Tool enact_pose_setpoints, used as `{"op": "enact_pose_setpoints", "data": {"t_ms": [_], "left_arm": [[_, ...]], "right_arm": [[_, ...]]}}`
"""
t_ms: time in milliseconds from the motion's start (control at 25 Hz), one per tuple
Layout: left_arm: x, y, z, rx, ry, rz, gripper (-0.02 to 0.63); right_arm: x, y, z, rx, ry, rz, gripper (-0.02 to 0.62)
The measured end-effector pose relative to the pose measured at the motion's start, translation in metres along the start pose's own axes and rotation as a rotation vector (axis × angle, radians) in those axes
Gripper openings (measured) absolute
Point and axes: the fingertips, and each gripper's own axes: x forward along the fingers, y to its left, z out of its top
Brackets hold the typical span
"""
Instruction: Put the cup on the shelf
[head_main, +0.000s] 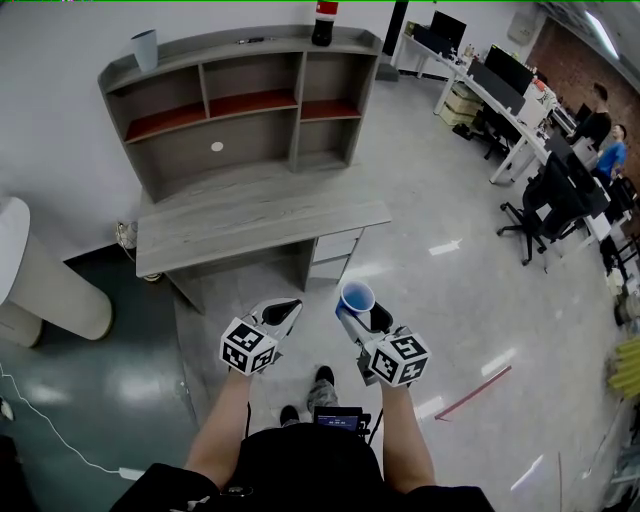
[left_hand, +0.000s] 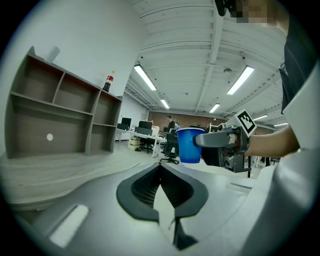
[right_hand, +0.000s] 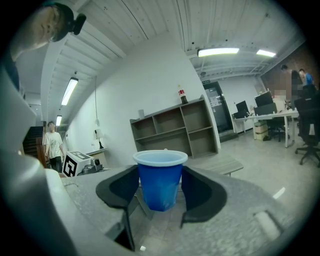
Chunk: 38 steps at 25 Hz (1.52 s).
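A blue paper cup stands upright between the jaws of my right gripper, which is shut on its sides. In the right gripper view the cup fills the gap between the dark pads. My left gripper hangs beside it to the left, shut and holding nothing; its own view shows the closed pads with the cup off to the right. The grey shelf unit stands on a grey desk ahead of both grippers, some way off. The shelf has open compartments.
A pale cup and a cola bottle stand on top of the shelf unit. A white pillar is at the left. Office desks with monitors, chairs and people fill the right. A red strip lies on the floor.
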Motion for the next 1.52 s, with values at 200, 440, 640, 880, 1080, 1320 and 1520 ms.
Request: {"op": "enact_pose_setpoints", "data": {"t_ms": [200,440,640,880,1080,1320,1520], "left_arm": [[0.013,0.013,0.01,0.017,-0.001,0.018,0.002],[0.038,0.035,0.021,0.018,0.005,0.045,0.002],[0.069,0.052,0.03,0.01,0.006,0.067,0.002],[0.111,0.069,0.044,0.007,0.003,0.092,0.002],[0.144,0.076,0.051,0.011,0.009,0.123,0.002],[0.168,0.087,0.056,0.014,0.01,0.174,0.002],[0.178,0.095,0.055,-0.001,0.016,0.184,0.002]], "right_arm": [[0.016,-0.015,0.01,-0.001,-0.007,0.019,0.265],[0.041,-0.04,0.022,0.005,-0.006,0.049,0.265],[0.06,-0.072,0.034,0.009,-0.004,0.068,0.265],[0.079,-0.113,0.049,0.013,-0.001,0.093,0.265],[0.089,-0.148,0.059,0.019,0.003,0.117,0.265],[0.1,-0.176,0.063,0.022,0.009,0.145,0.265],[0.111,-0.187,0.061,0.033,0.023,0.161,0.265]]}}
